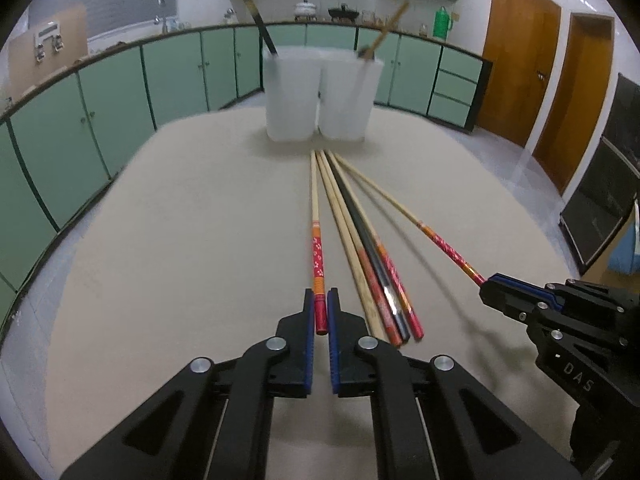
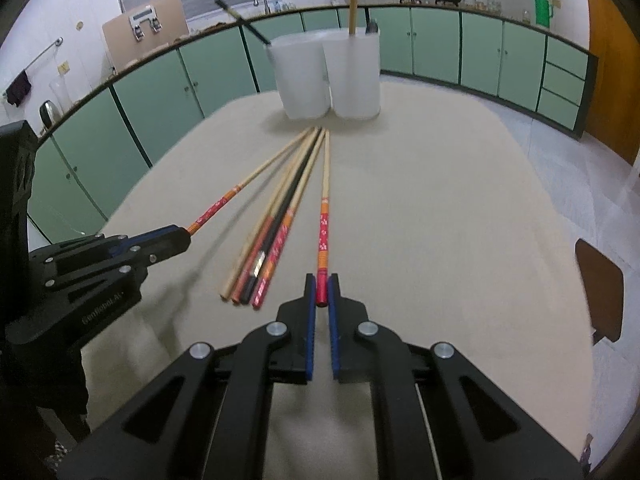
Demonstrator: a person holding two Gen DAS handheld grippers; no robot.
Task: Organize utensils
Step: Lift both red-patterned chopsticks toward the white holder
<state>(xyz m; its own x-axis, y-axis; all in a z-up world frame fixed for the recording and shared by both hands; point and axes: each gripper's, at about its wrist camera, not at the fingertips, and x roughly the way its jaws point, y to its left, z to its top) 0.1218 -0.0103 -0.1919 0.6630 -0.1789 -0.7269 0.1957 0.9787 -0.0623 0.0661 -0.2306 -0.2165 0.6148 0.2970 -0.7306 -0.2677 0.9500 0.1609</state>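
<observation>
Two cups, six loose chopsticks, one beige table (image 1: 180, 240). A run of green cabinets (image 1: 120, 92) sits behind the far edge.

Both cups are translucent white and stand touching at the far end, centre. The left cup (image 1: 292, 96) has a dark chopstick (image 1: 260, 20) leaning out to the left. The right cup (image 1: 348, 96) has a plain wooden chopstick (image 1: 390, 26) sticking up.

My left gripper (image 1: 321, 300) is clamped down on the near end of a red-and-orange patterned chopstick (image 1: 316, 240). The blue pads press it from both sides, with no gap showing. Seen from the right wrist, that near end is off the table with a shadow under it. Its pale tip points at the cups.

My right gripper (image 2: 321, 284) is in the same state: jaws nearly together, pinching the red near end of a second patterned chopstick (image 2: 324, 220). This near end is lifted too, with its shadow on the table in the left wrist view. Its far tip also points toward the cups.

Between the two held sticks, a bundle of four (image 1: 372, 276) lies flat on the table, packed side by side. They are one plain wood, two red-patterned and one black. All six tips converge just in front of the cups, and the near ends fan out toward me. I can't tell whether the held tips touch the table.
</observation>
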